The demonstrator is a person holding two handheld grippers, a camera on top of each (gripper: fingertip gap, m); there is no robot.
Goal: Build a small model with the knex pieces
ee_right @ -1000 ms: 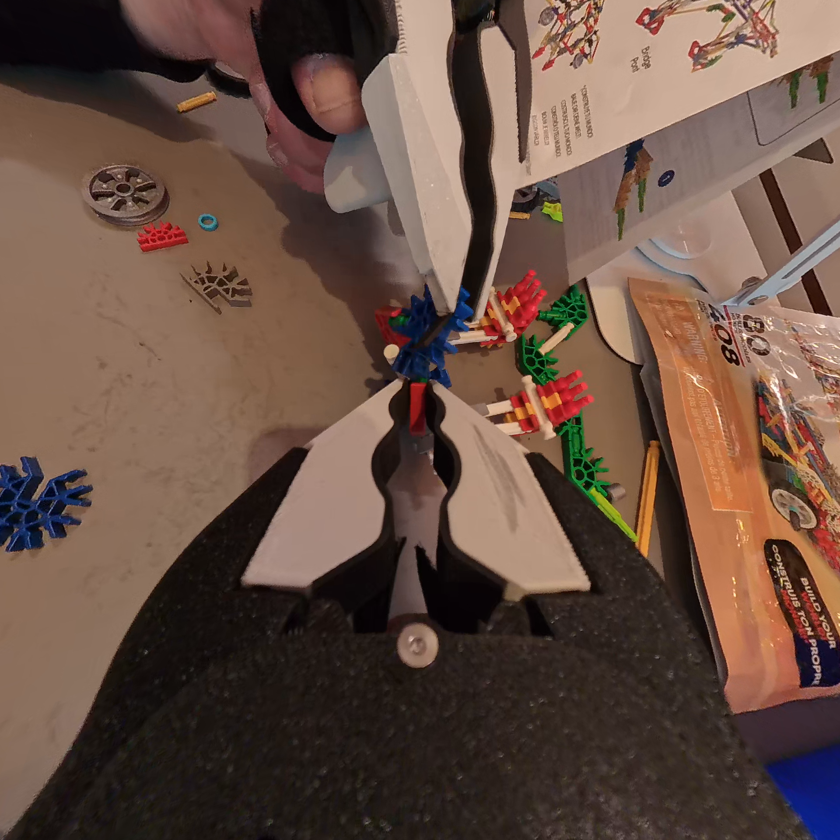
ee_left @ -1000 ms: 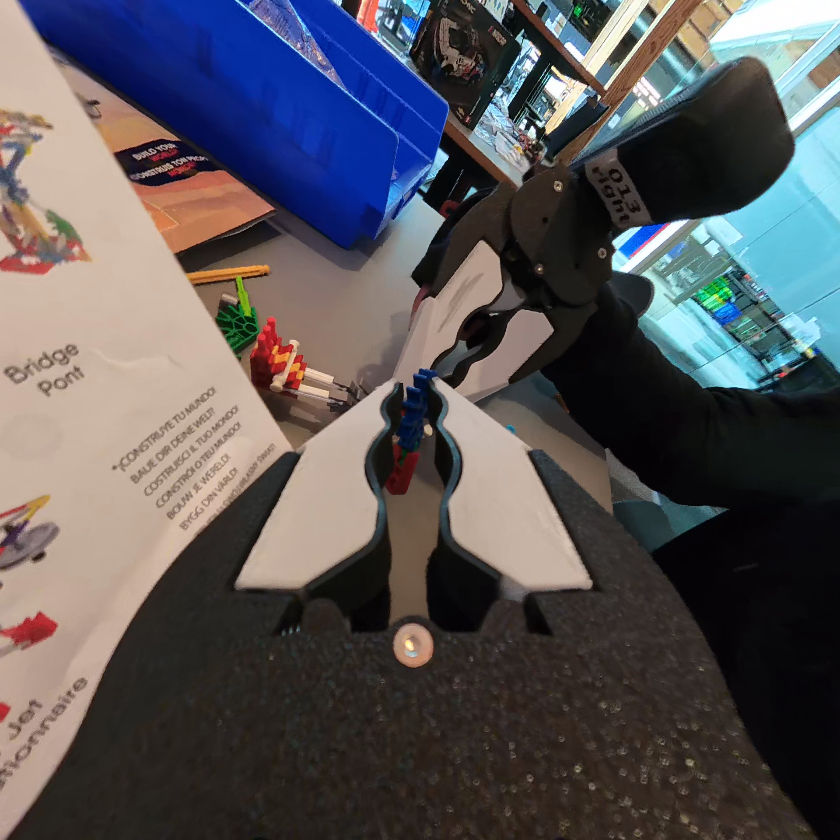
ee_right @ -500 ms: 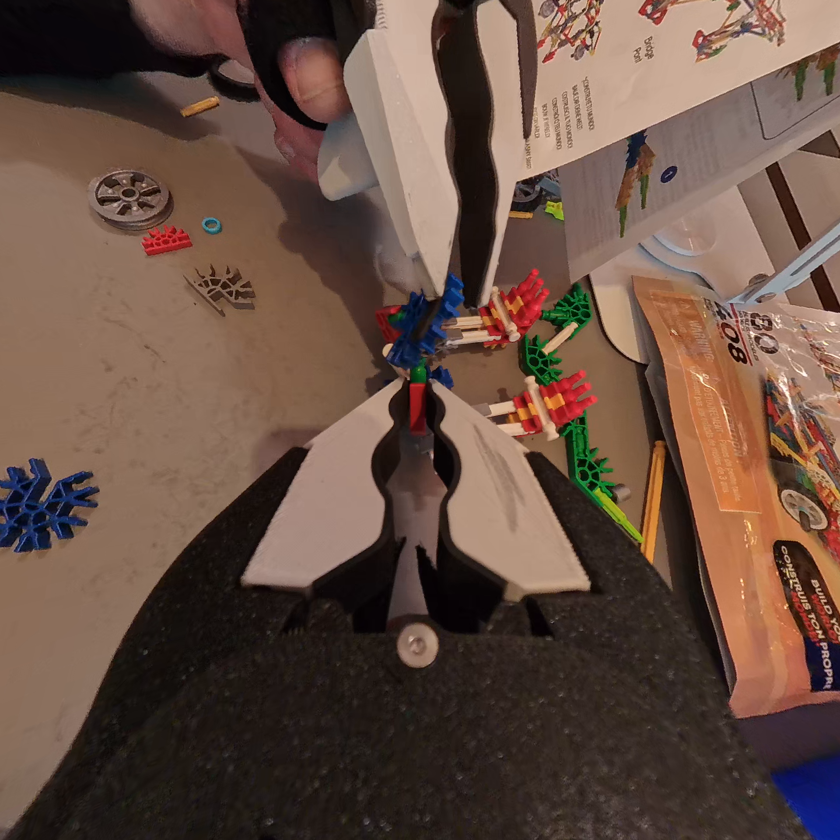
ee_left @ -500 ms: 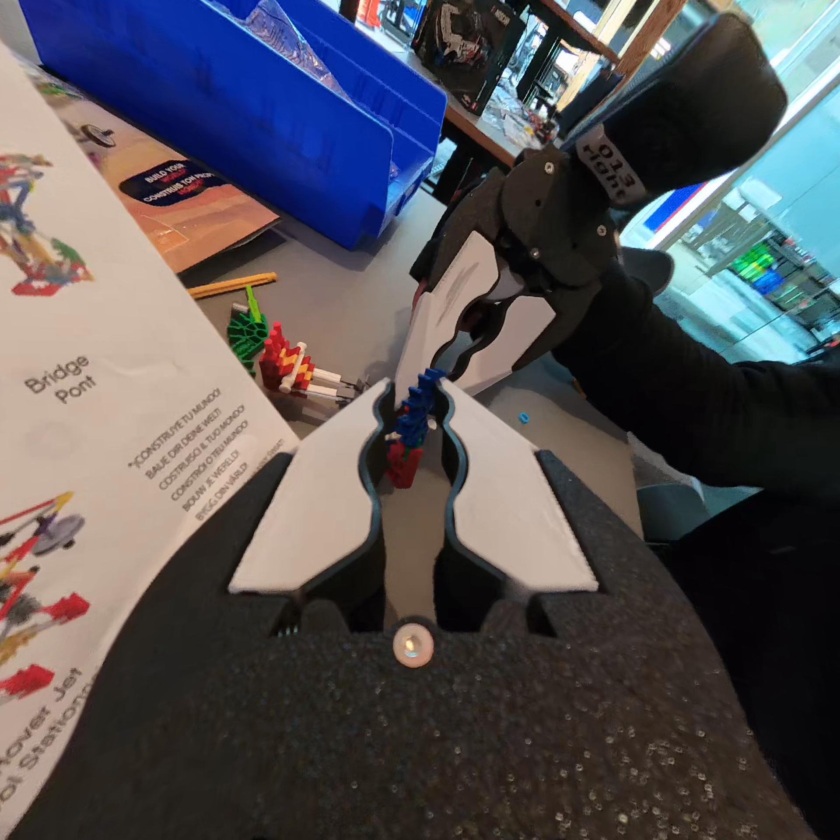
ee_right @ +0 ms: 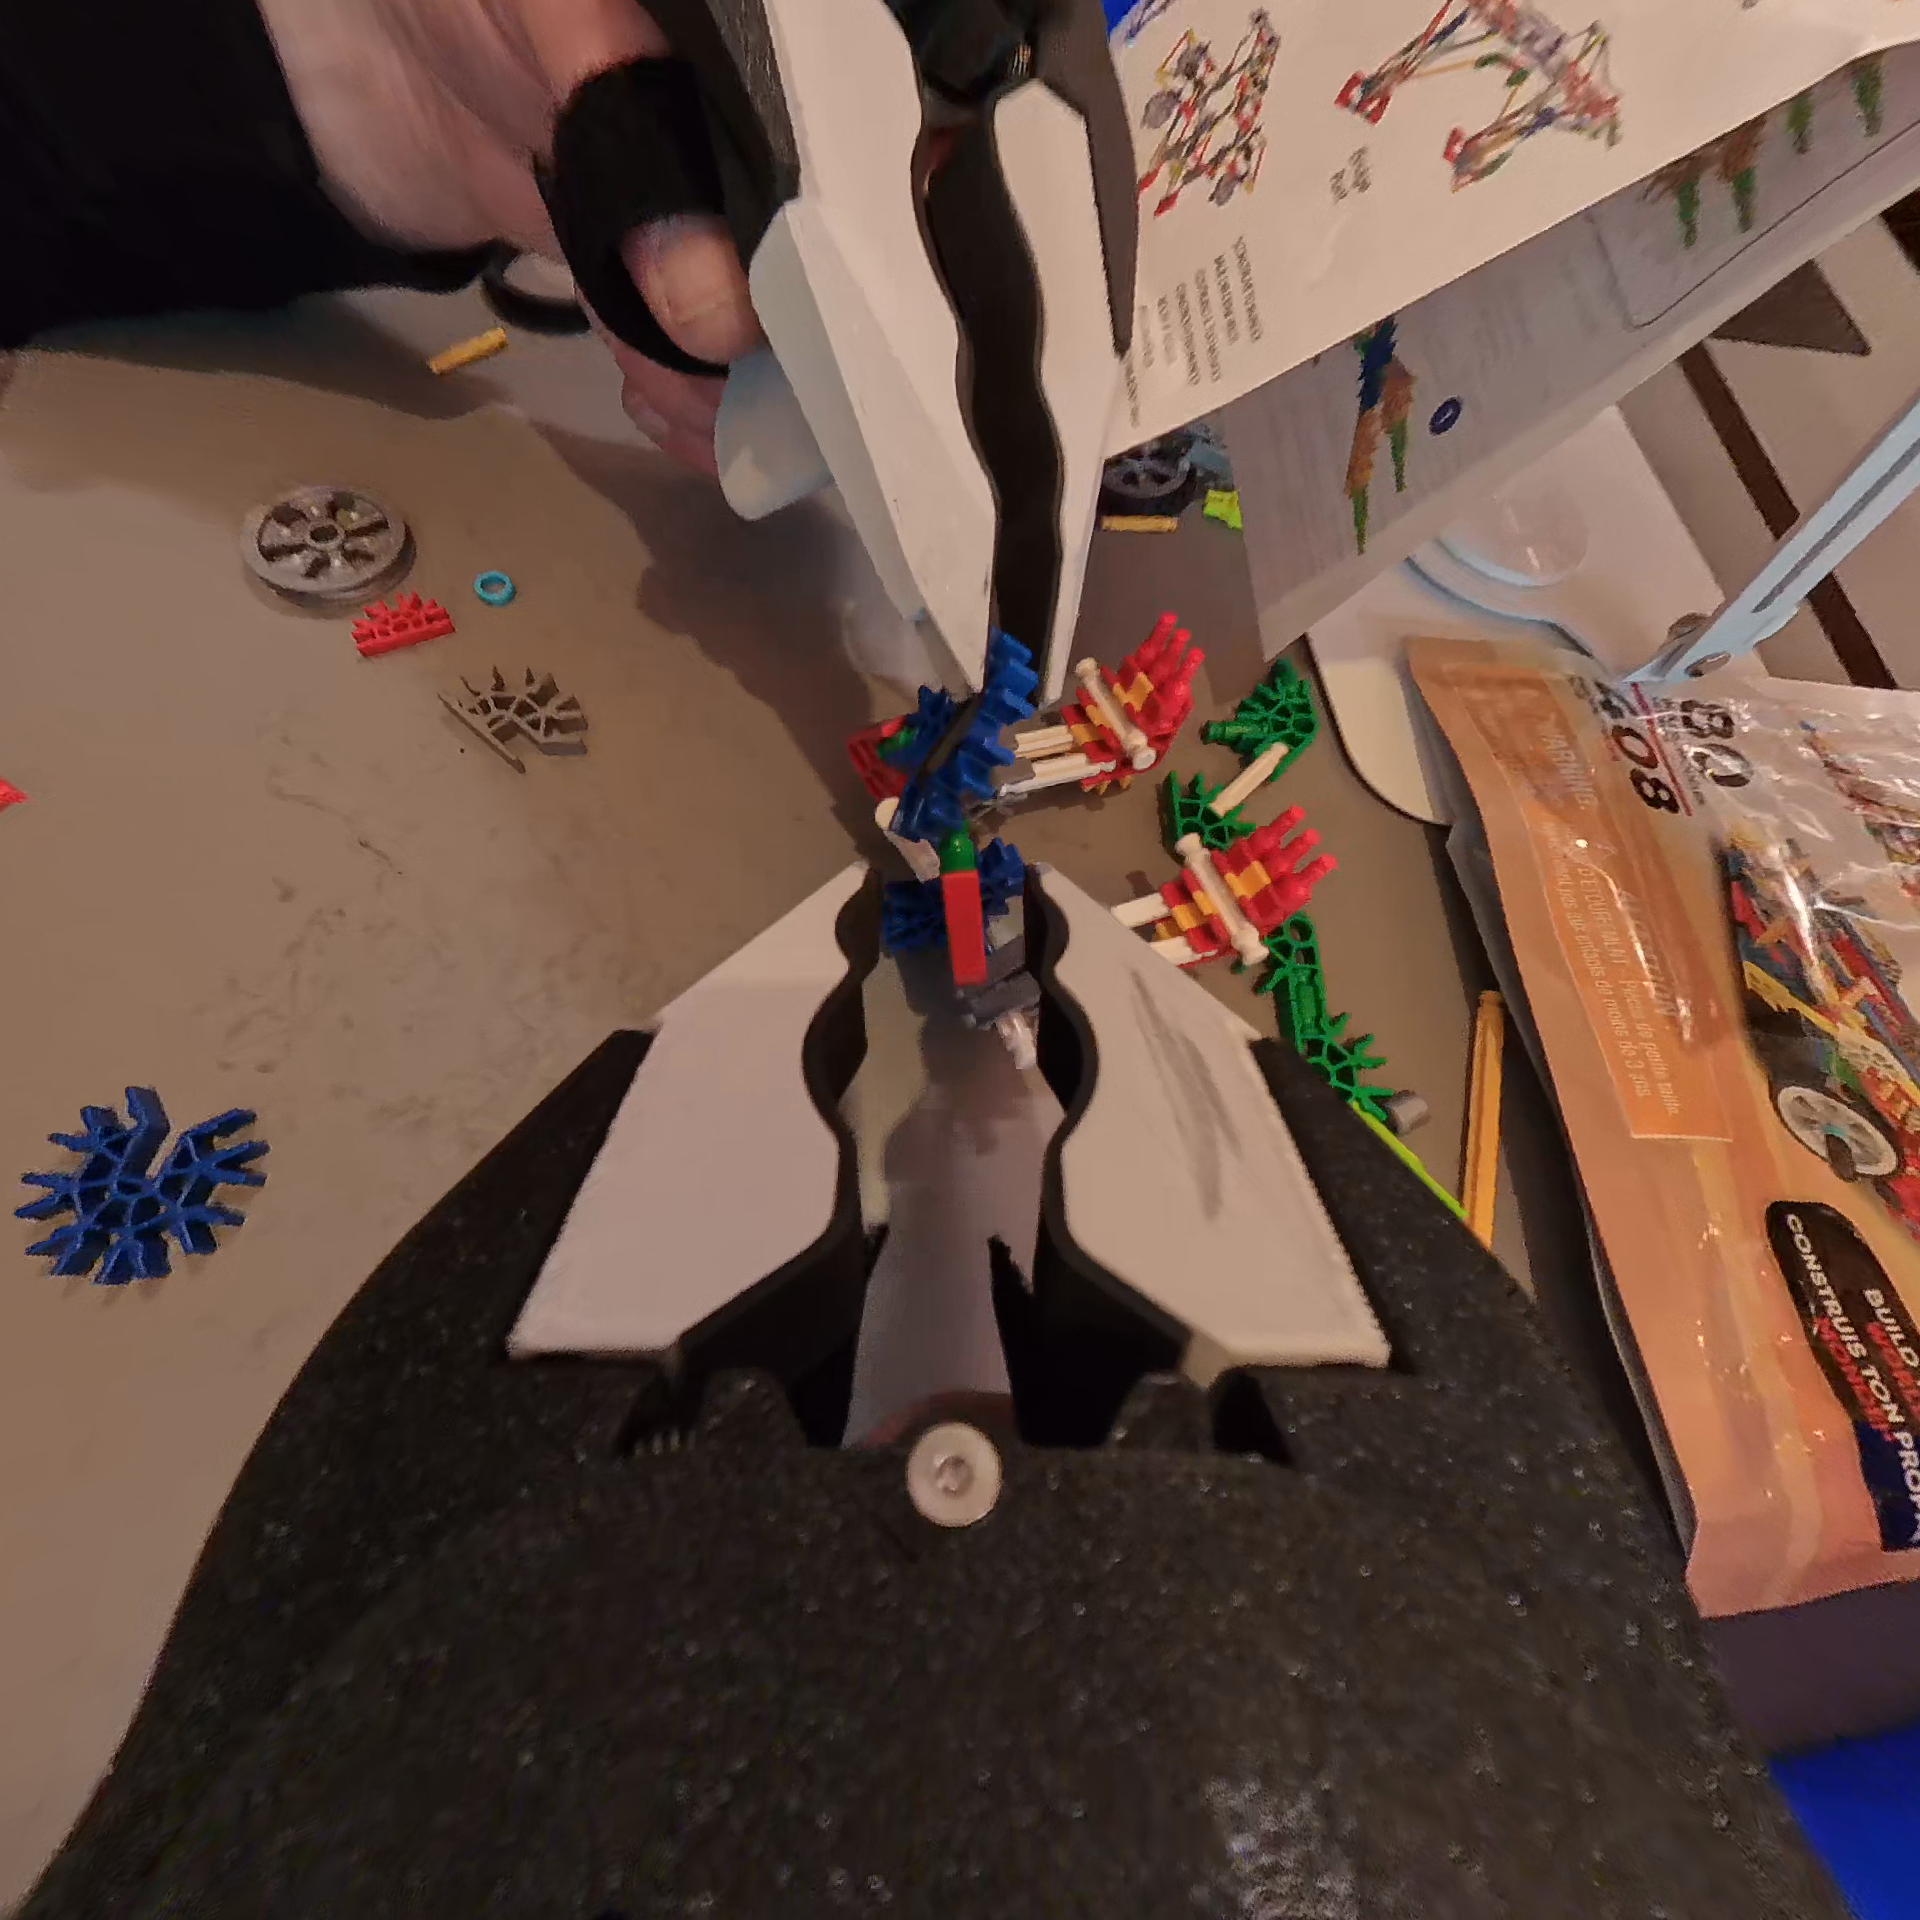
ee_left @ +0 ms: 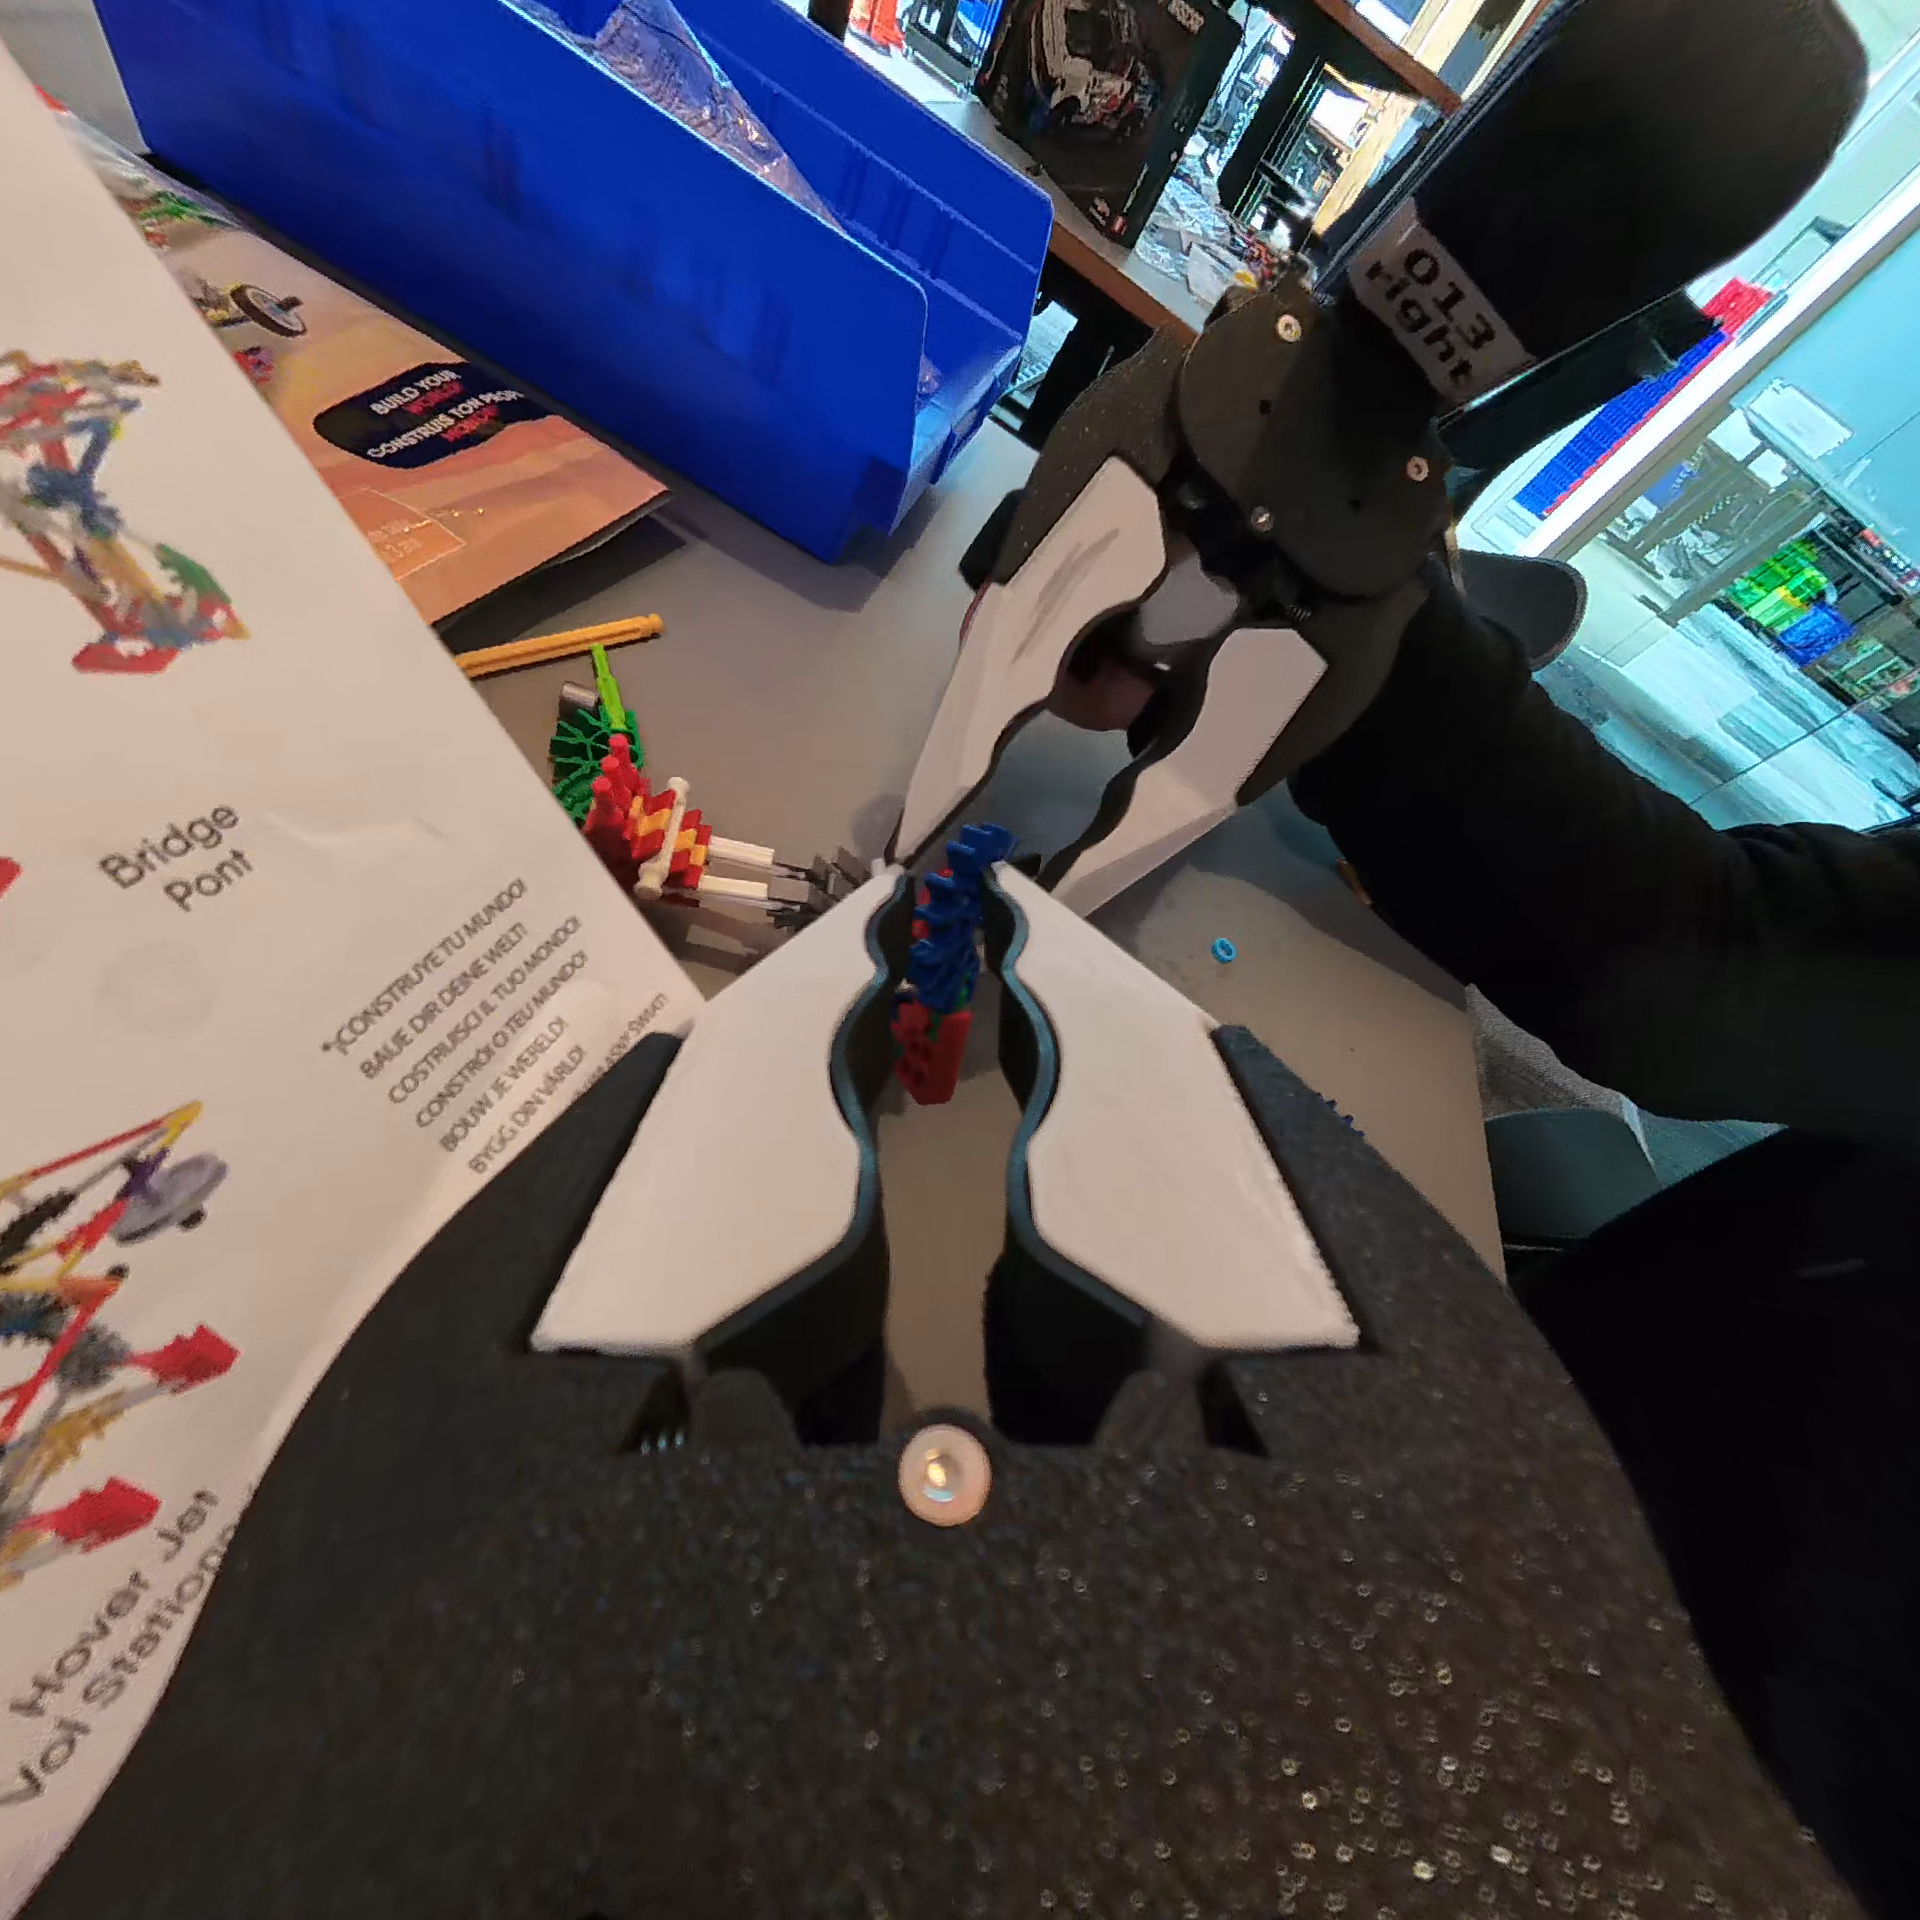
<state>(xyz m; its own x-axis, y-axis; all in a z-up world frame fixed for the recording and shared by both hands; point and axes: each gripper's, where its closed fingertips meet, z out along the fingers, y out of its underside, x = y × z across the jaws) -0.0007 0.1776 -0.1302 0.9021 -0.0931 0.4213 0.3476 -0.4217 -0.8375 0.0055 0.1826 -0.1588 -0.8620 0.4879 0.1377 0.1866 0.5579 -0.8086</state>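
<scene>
A small toy assembly of blue snowflake connectors (ee_right: 971,727), a red piece (ee_right: 964,925), a green rod and white rods rests on the grey table. My left gripper (ee_left: 948,883) is shut on the upper blue connector (ee_left: 951,914); in the right wrist view it (ee_right: 1013,686) comes down from above, held by a gloved hand. My right gripper (ee_right: 951,878) is open, its fingers on either side of the red piece and a grey piece without pressing them. In the left wrist view the right gripper (ee_left: 982,873) faces mine, tips spread.
Red-yellow-white clusters (ee_right: 1236,894) and green connectors (ee_right: 1320,1018) lie to the right. A parts bag (ee_right: 1714,1039) and yellow rod (ee_right: 1481,1112) are farther right. A loose blue connector (ee_right: 140,1184), grey wheel (ee_right: 324,545) and small parts lie left. Instruction sheet (ee_left: 208,831), blue bins (ee_left: 623,260). Left and right tips are no more than a few centimetres apart.
My right gripper's fingers have spread apart and let go of the red piece. My left gripper stays shut on the blue connector and has shifted slightly.
</scene>
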